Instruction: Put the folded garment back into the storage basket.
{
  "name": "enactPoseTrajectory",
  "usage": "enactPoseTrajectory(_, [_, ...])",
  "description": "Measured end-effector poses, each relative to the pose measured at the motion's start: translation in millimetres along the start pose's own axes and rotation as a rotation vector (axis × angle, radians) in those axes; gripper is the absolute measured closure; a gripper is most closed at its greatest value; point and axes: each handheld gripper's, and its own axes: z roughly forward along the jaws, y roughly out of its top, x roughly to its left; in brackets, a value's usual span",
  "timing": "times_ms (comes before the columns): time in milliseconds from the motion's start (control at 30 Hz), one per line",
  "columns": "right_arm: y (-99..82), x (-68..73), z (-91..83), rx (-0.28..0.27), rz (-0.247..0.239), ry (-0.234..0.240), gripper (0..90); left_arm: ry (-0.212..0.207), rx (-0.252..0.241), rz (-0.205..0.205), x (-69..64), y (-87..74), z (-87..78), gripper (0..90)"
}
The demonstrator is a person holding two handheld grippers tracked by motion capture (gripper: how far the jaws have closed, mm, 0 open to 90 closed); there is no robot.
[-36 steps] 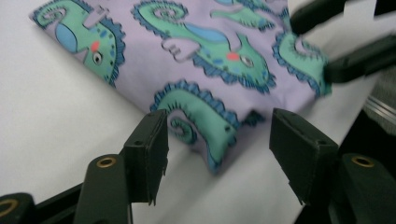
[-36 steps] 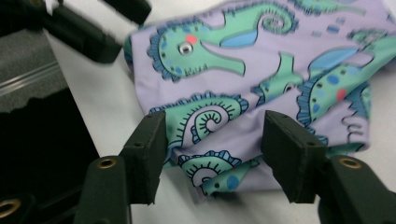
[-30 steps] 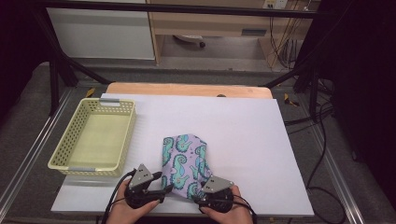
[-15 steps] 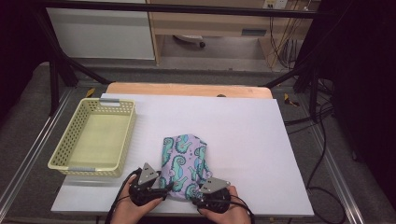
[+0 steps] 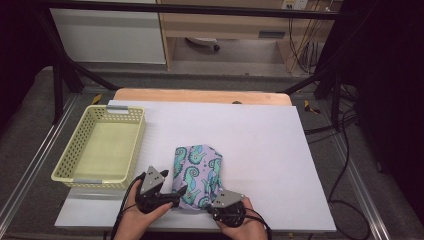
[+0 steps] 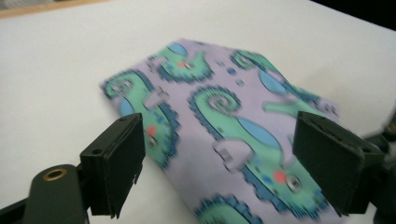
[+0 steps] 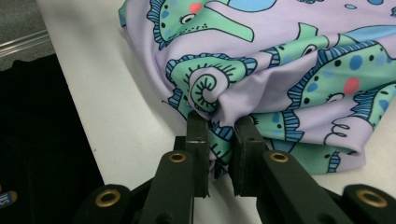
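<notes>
Lilac seahorse-print cloth (image 5: 197, 175), folded, near edge of white table (image 5: 280, 150).
We have the right gripper (image 5: 218, 206) with fingers (image 7: 198, 140) just pinched tight on the cloth's near hem, a fold bunched between them. Left gripper (image 5: 176, 196) fingers (image 6: 116, 161) have just been spreading wide, straddling the cloth's left edge without pressing it. Yellow mesh basket (image 5: 62, 165) sits well left of the cloth, apart from it. Nothing blocks either hand; cables trail off the front edge.

No readable text, labels, brands or numbers anywhere. Bottom-left corner of the right gripper view has a white mark on black, too cropped to read.
</notes>
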Motion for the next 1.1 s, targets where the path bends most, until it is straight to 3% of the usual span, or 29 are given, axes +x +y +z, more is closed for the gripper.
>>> enactPoseTrajectory(167, [0.0, 0.7, 0.0, -0.003, -0.011, -0.005, 80.5, 0.017, -0.033, -0.027, 15.1, 29.2, 10.2, 17.5])
enactPoseTrajectory(267, [-0.1, 0.4, -0.2, -0.003, -0.009, -0.003, 80.5, 0.034, -0.053, -0.007, 22.7, 51.6, 23.7, 17.5])
enactPoseTrajectory(433, [-0.1, 0.4, -0.6, -0.002, -0.015, -0.005, 80.9, 0.048, -0.018, 0.021, 34.6, 75.6, 55.9, 17.3])
enactPoseTrajectory(567, [-0.4, 1.4, -2.0, -0.006, -0.027, -0.01, 81.7, 0.062, 0.029, 0.001, 41.8, 74.0, 66.8, 17.3])
enactPoseTrajectory(767, [0.8, 0.1, -6.1, -0.01, -0.023, 0.013, 82.2, 0.082, 0.008, -0.059, 49.9, 66.8, 63.5, 17.8])
enactPoseTrajectory(1100, [-2.7, -2.4, -11.5, -0.009, -0.022, 0.019, 81.8, 0.1, 0.06, -0.061, 51.8, 53.1, 81.7, 18.7])
